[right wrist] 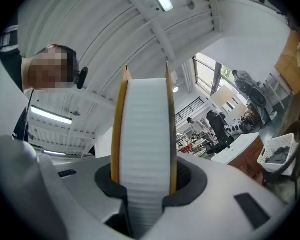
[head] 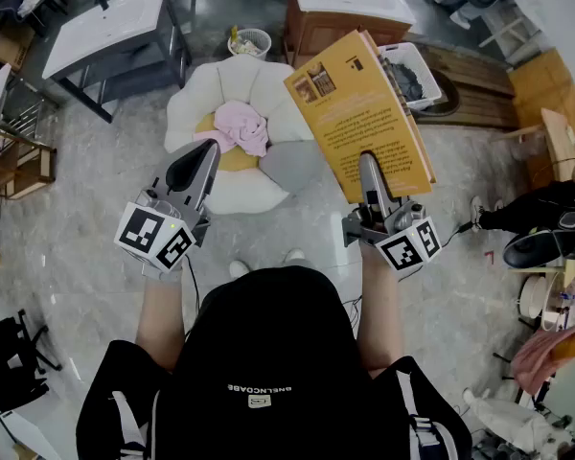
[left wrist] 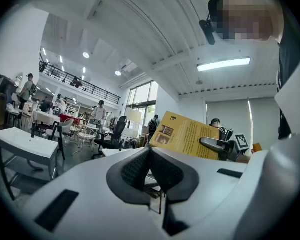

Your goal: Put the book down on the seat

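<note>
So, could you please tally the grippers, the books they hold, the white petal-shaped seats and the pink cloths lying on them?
Grippers: 2 (left gripper, right gripper)
book: 1
seat: 1
pink cloth: 1
Total: 5

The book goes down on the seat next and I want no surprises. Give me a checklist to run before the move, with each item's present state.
1. Grip: the right gripper is shut on the lower edge of the book, with covers and pages between its jaws: ok.
2. The left gripper is shut with nothing in it: ok.
3. Seat free: a pink cloth lies on its yellow cushion: not ok.
4. Book lined up over the seat: in the head view it sits mostly to the seat's right: cannot tell.
</note>
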`<action>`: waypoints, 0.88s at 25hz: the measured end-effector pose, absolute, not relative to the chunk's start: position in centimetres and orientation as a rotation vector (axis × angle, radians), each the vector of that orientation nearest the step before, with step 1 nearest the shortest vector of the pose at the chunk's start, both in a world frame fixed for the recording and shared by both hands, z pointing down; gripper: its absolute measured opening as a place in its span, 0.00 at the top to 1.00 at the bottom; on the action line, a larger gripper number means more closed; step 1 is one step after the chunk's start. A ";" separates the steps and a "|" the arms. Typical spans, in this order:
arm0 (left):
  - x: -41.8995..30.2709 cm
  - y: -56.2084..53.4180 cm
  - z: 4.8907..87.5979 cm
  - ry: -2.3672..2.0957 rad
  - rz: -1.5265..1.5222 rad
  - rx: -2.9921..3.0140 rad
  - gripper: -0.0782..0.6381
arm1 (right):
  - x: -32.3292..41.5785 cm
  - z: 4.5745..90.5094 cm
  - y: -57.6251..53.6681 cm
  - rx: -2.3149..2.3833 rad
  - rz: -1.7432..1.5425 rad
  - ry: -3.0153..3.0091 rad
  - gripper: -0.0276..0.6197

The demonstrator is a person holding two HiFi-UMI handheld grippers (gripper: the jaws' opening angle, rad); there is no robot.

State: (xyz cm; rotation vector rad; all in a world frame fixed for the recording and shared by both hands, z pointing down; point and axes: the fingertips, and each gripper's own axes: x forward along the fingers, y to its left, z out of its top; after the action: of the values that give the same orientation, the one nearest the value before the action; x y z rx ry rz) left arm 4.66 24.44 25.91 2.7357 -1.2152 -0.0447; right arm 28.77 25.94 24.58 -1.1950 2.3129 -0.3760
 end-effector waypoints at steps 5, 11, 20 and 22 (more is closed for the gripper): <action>5.9 24.1 26.6 -1.225 -0.031 2.725 0.87 | 29.5 25.2 25.4 -1.181 -0.386 2.320 0.71; 6.0 24.3 26.2 -1.211 -0.023 2.730 0.87 | 29.0 24.6 25.8 -1.175 -0.386 2.322 0.71; 18.1 22.2 28.2 -1.252 0.059 2.694 0.87 | 41.8 27.2 23.1 -1.157 -0.455 2.289 0.71; 19.4 22.3 28.8 -1.262 0.083 2.680 0.87 | 43.1 27.6 23.0 -1.154 -0.464 2.288 0.71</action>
State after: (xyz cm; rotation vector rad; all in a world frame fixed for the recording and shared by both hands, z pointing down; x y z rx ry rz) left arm 19.38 22.29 28.76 2.6799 -1.2624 0.0832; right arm 43.10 22.98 27.58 -1.1539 2.2878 -0.4640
